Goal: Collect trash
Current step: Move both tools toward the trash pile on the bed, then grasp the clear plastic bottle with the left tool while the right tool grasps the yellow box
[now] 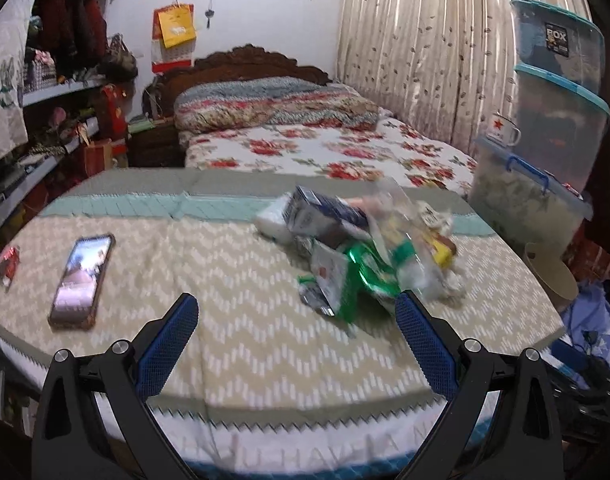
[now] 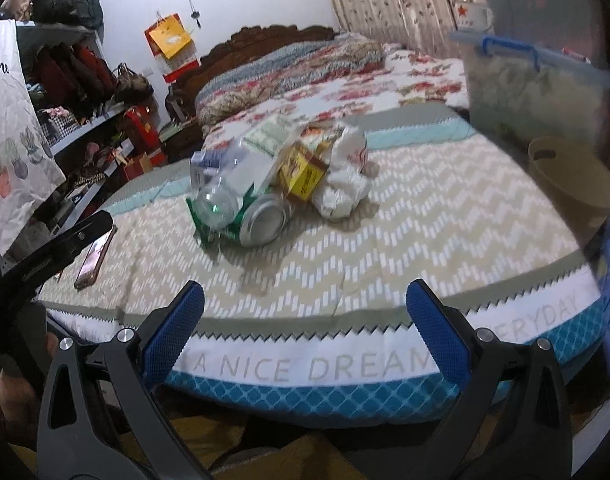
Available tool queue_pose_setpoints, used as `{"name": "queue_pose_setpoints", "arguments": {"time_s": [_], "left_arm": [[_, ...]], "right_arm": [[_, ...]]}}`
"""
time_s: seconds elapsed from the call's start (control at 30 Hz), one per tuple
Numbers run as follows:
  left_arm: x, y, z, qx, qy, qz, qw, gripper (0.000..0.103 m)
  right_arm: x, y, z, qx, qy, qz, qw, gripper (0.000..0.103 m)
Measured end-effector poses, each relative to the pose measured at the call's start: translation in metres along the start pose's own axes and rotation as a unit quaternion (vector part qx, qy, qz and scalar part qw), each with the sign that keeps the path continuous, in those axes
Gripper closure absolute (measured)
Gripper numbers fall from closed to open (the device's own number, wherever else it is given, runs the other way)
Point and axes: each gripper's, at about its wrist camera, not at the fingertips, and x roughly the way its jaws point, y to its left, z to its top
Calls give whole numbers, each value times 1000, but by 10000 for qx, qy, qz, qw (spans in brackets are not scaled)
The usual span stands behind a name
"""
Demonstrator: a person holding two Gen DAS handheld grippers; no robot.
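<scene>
Your left tongs (image 1: 295, 312) are spread wide, holding nothing; right tongs (image 2: 305, 300) likewise. The trash pile (image 2: 273, 184) sits ahead of both on the counter (image 2: 425, 220), its green wrapper (image 1: 345, 280) just beside your left tongs' right finger. A phone (image 1: 83, 276) lies ahead-left, well apart. The tan bin (image 2: 573, 184) sits off the counter's right edge.

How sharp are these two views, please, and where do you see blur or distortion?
Left wrist: the trash pile is smeared by motion blur, while the phone is clearer. Right wrist: the can is fairly sharp; the storage box is hazy. Both bow edges, fisheye-style.
</scene>
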Motion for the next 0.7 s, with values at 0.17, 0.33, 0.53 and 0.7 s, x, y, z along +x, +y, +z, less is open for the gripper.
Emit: {"name": "queue_pose_setpoints", "arguments": {"time_s": [0.17, 0.33, 0.53, 0.7], "left_arm": [[14, 10, 20, -234, 72, -107, 9996, 9], [24, -6, 41, -119, 163, -533, 9984, 9], [61, -56, 54, 353, 453, -853, 9947, 9], [106, -94, 49, 732, 920, -819, 9897, 9]], "right_arm": [[-6, -5, 12, -180, -257, -111, 9994, 48], [9, -18, 18, -46, -114, -53, 9999, 63], [30, -39, 29, 158, -44, -28, 9999, 61], [51, -56, 51, 300, -22, 107, 9995, 51]]}}
